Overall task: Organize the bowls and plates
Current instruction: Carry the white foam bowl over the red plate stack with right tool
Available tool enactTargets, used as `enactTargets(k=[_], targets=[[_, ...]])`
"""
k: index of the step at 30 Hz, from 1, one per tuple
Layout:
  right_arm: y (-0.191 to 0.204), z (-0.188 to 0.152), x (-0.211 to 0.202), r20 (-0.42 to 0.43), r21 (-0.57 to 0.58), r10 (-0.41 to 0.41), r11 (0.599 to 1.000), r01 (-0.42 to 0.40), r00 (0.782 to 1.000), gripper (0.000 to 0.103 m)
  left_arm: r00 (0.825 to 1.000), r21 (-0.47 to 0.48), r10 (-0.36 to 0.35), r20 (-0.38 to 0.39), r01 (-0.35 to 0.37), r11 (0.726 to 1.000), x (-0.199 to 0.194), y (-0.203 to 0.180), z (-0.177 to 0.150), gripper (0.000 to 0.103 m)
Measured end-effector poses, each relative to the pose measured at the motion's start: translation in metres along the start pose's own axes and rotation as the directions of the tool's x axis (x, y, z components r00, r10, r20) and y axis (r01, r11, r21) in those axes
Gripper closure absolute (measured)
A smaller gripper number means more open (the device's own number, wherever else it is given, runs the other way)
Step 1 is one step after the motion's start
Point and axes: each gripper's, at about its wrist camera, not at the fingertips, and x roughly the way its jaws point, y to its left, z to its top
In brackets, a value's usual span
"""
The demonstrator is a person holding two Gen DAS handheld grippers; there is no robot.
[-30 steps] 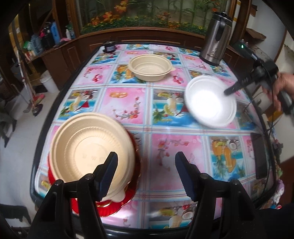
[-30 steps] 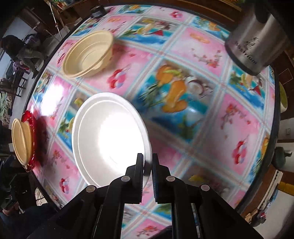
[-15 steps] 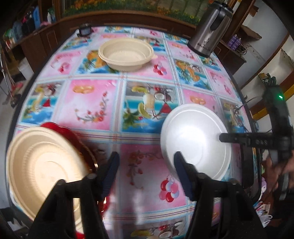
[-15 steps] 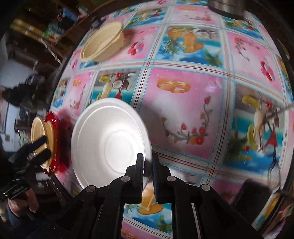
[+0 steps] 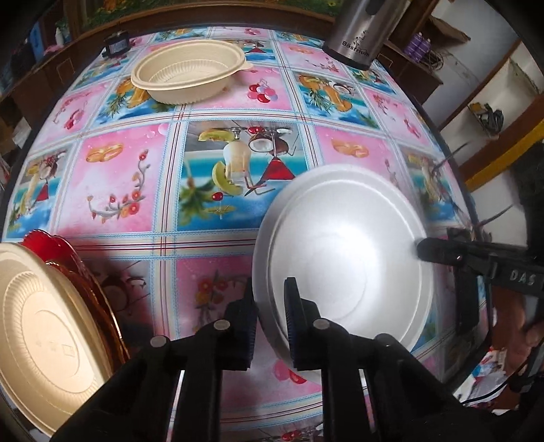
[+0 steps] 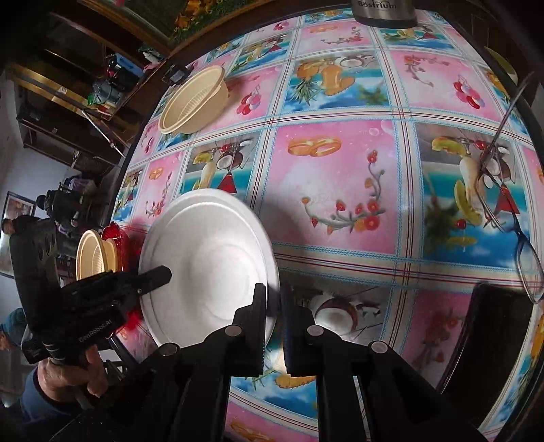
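White foam plate (image 5: 343,268) held above the bench (image 5: 238,115), lower right of left wrist view, left of centre in right wrist view (image 6: 207,265). Looks light, thin, a bit flexible, easily dented or cracked; smooth rim, so best pinched at the rim with mild pressure, no twisting between the two grips. Left tool (image 5: 270,319) just been closing, now clamped on the plate's near-left rim, one finger under, one over the inside. Right tool (image 6: 272,306) together on the opposite rim, seen entering from right edge in left wrist view (image 5: 438,251). Plate thus spanned between both tools, tilted slightly. Probably a handover from right to left, judged from both grips on one plate. Stack of tan plate (image 5: 44,336) on red plate (image 5: 51,244) at lower left, near the left tool, likely target. Tan bowl (image 5: 188,74) upper left, well apart. Steel kettle (image 5: 363,30) at top, glasses (image 6: 510,210) at right edge.
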Motion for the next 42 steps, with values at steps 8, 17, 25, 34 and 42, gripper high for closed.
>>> enactTargets(k=[8, 17, 25, 34, 42], targets=[[0.009, -0.006, -0.008, 0.012, -0.004, 0.032, 0.999, -0.032, 0.999, 0.095, 0.998, 0.006, 0.039, 0.052, -0.039, 0.999, -0.022, 0.002, -0.005, 0.089], [0.041, -0.005, -0.021, 0.040, -0.067, 0.076, 0.995, -0.074, 0.996, 0.095, 0.988, -0.012, 0.085, 0.129, -0.084, 0.996, -0.064, 0.014, -0.013, 0.088], [0.077, -0.002, -0.018, 0.027, -0.134, 0.108, 0.986, -0.103, 0.994, 0.095, 0.973, -0.070, 0.114, 0.201, -0.102, 0.992, -0.104, 0.036, -0.027, 0.088], [0.120, -0.003, -0.015, 0.009, -0.213, 0.137, 0.968, -0.132, 0.991, 0.094, 0.955, -0.135, 0.153, 0.253, -0.122, 0.983, -0.139, 0.061, -0.047, 0.088], [0.148, -0.006, -0.008, -0.010, -0.266, 0.148, 0.953, -0.145, 0.989, 0.094, 0.943, -0.185, 0.181, 0.279, -0.132, 0.974, -0.157, 0.080, -0.063, 0.088]])
